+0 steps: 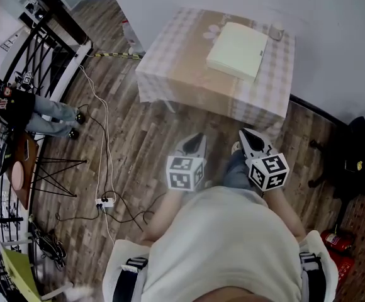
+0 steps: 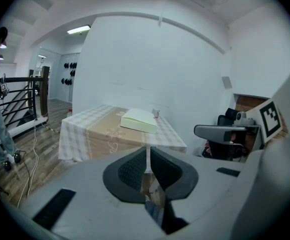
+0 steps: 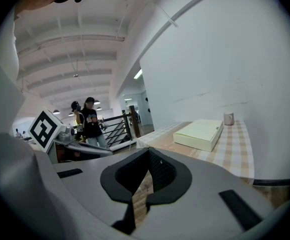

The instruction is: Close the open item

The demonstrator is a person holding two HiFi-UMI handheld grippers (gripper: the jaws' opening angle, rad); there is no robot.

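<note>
A flat pale yellow case [image 1: 238, 49] lies on the checked tablecloth of the table [image 1: 182, 61], toward its far right side; from here I cannot tell whether its lid is ajar. It also shows as the case [image 2: 139, 120] in the left gripper view and the case [image 3: 199, 133] in the right gripper view. My left gripper [image 1: 194, 140] and right gripper [image 1: 248, 134] hover side by side over the wooden floor, well short of the table's near edge. Both point at the table. The left gripper [image 2: 147, 148] and the right gripper [image 3: 148, 153] are each shut, with nothing between the pads.
A small cup [image 1: 275, 31] stands behind the case at the table's far right corner. A person [image 1: 19, 109] sits by a black railing at the left. Cables and a power strip [image 1: 105, 202] lie on the floor to the left. A black chair [image 1: 359, 156] and a red extinguisher [image 1: 336, 241] are on the right.
</note>
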